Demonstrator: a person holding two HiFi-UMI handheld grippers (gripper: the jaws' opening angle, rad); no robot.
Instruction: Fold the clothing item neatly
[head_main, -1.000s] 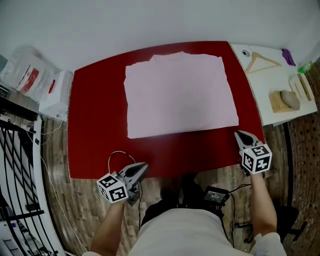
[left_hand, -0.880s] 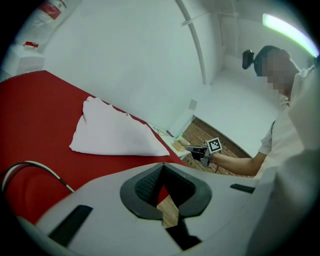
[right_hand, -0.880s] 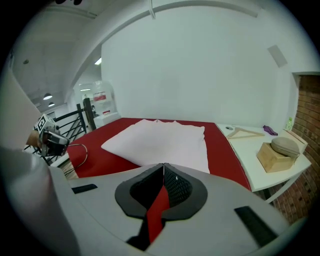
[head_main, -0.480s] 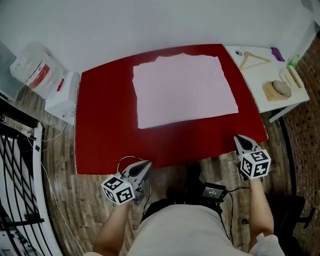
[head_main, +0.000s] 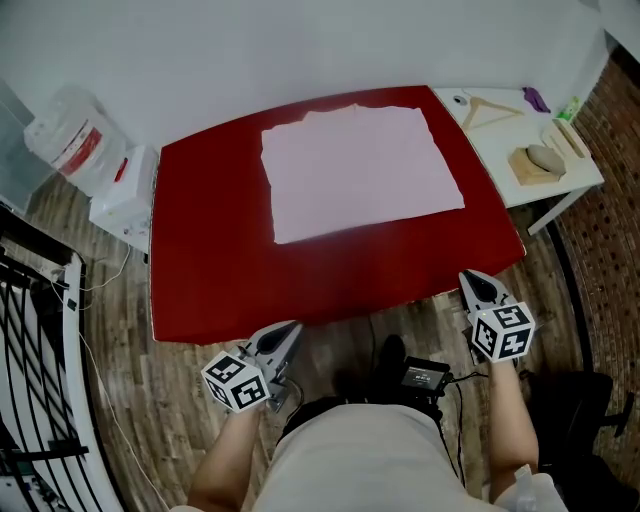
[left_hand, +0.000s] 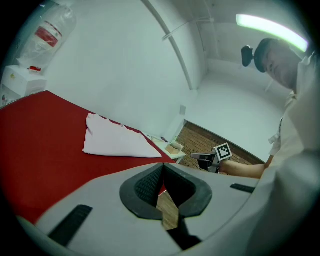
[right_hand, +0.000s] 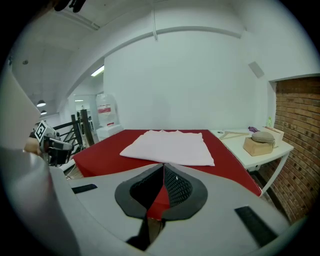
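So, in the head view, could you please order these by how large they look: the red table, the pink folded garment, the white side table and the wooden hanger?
Largest to smallest:
1. red table
2. pink garment
3. white side table
4. wooden hanger
All of them sit at a similar distance from the camera, so the order seems reliable.

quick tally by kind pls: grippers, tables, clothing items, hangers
grippers: 2 (left gripper, right gripper)
tables: 2 (red table, white side table)
clothing items: 1 (pink garment)
hangers: 1 (wooden hanger)
total: 6
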